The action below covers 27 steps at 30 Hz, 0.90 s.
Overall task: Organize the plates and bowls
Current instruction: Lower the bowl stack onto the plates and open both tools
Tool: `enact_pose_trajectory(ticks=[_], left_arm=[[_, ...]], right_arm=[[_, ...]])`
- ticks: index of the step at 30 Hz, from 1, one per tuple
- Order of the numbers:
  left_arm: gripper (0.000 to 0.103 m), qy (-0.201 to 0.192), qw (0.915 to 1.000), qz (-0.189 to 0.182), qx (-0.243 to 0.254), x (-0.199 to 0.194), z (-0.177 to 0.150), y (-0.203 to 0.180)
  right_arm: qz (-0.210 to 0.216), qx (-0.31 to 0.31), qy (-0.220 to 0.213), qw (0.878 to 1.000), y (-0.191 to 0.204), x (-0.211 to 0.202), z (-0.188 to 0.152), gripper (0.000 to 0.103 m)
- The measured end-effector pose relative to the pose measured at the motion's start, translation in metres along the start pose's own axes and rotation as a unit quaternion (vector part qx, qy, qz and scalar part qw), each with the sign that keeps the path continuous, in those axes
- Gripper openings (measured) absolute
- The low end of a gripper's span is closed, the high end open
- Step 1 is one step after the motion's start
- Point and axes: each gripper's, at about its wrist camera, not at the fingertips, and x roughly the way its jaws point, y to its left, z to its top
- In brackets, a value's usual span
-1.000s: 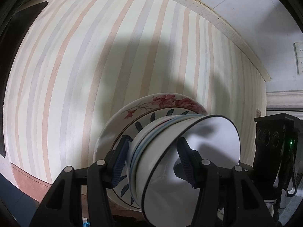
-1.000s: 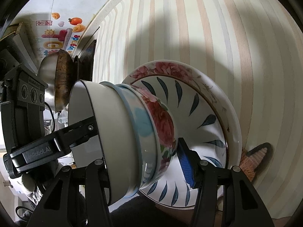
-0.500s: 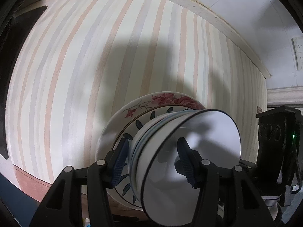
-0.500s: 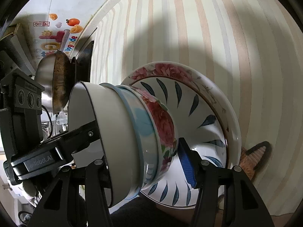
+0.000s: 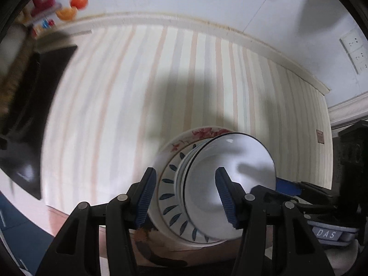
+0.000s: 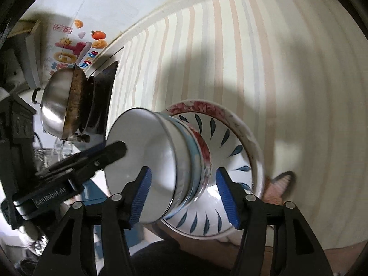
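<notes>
Bowl stack [image 6: 181, 161] nested on plates [image 6: 232, 158], by striped cloth [image 6: 276, 69]. Both grippers, L [image 5: 186, 197] & R [image 6: 184, 195], are spread apart, nothing held. Stacking judged done; withdrawal needed next.

A stack of white ceramic bowls [image 6: 161, 168] sat nested in a blue-leaf-patterned plate [image 6: 230, 147], itself on a red-flowered plate [image 6: 195, 105], near the striped tablecloth's [image 6: 253, 57] front edge; a steel wok [image 6: 57, 105] stood far left
</notes>
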Motion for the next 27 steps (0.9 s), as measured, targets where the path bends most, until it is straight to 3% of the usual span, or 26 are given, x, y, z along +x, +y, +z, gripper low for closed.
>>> enact_pose_trajectory(ticks=[4, 6, 8, 9, 10, 17, 27], left_arm=[[0.052, -0.032, 0.9993, 0.015, 0.015, -0.028, -0.01, -0.001], [0.057, -0.046, 0.9985, 0.019, 0.023, -0.04, -0.017, 0.0], [0.069, -0.059, 0.9974, 0.027, 0.032, -0.049, -0.024, 0.002], [0.086, -0.068, 0.9963, 0.034, 0.04, -0.056, -0.029, 0.003], [0.09, -0.074, 0.9955, 0.038, 0.045, -0.06, -0.031, 0.004], [0.09, -0.126, 0.9884, 0.05, 0.069, -0.101, -0.058, 0.011], [0.091, -0.193, 0.9785, 0.04, 0.06, -0.17, -0.116, 0.005]], right_arm=[[-0.038, -0.03, -0.03, 0.998, 0.026, -0.026, -0.016, 0.069], [-0.061, -0.044, -0.047, 0.996, 0.041, -0.038, -0.026, 0.08], [-0.086, -0.056, -0.075, 0.992, 0.059, -0.051, -0.038, 0.088], [-0.093, -0.059, -0.085, 0.99, 0.064, -0.056, -0.043, 0.091], [-0.106, -0.059, -0.099, 0.988, 0.071, -0.062, -0.049, 0.092], [-0.176, -0.041, -0.202, 0.963, 0.1, -0.11, -0.092, 0.096], [-0.199, -0.061, -0.268, 0.941, 0.146, -0.167, -0.161, 0.099]])
